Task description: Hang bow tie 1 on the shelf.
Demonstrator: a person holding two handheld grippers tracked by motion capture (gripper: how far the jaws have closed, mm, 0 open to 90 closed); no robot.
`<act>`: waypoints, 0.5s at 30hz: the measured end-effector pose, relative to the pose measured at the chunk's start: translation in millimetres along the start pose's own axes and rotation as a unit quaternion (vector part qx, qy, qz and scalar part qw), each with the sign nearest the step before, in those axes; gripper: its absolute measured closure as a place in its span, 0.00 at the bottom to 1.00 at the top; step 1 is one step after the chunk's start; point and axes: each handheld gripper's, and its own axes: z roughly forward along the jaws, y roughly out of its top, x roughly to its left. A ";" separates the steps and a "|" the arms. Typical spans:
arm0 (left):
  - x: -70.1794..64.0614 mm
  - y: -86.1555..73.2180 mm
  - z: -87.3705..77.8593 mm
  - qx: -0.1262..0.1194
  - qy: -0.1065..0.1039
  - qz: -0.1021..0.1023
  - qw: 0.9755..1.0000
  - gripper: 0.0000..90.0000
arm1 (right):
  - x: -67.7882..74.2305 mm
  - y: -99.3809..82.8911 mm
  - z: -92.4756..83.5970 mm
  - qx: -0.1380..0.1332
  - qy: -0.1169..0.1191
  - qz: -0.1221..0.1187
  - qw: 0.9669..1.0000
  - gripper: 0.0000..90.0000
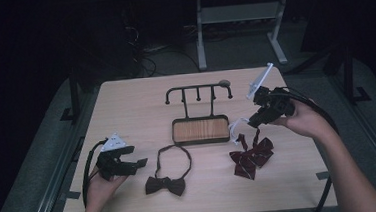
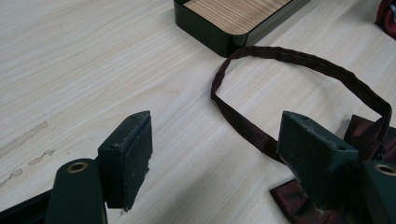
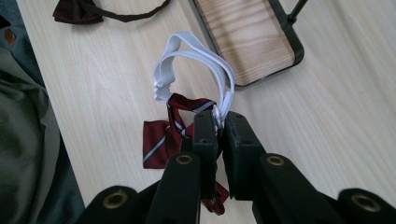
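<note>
The right gripper [image 3: 218,125] pinches the white elastic strap [image 3: 196,56] of the red striped fabric bow tie [image 1: 251,157], apparently to hang it on the black metal hook rack [image 1: 198,91]

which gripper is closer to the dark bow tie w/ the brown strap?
Left. The left gripper sits open just left of the dark bow tie, strap loop between its jaws. The right gripper is across the table, shut on the striped bow tie's white strap.
</note>
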 end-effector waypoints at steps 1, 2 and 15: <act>0.1 0.0 0.1 0.000 0.000 0.000 1.000 0.29 | -0.3 1.3 -1.3 -0.001 -0.001 -0.002 1.000 0.92; 0.3 -0.1 0.1 0.001 0.000 0.000 1.000 0.29 | -0.5 2.3 -2.2 -0.001 -0.002 -0.003 1.000 0.92; -0.1 -0.1 -0.4 -0.001 -0.001 -0.002 1.000 0.29 | 0.3 12.8 -9.6 0.002 -0.009 -0.010 1.000 0.92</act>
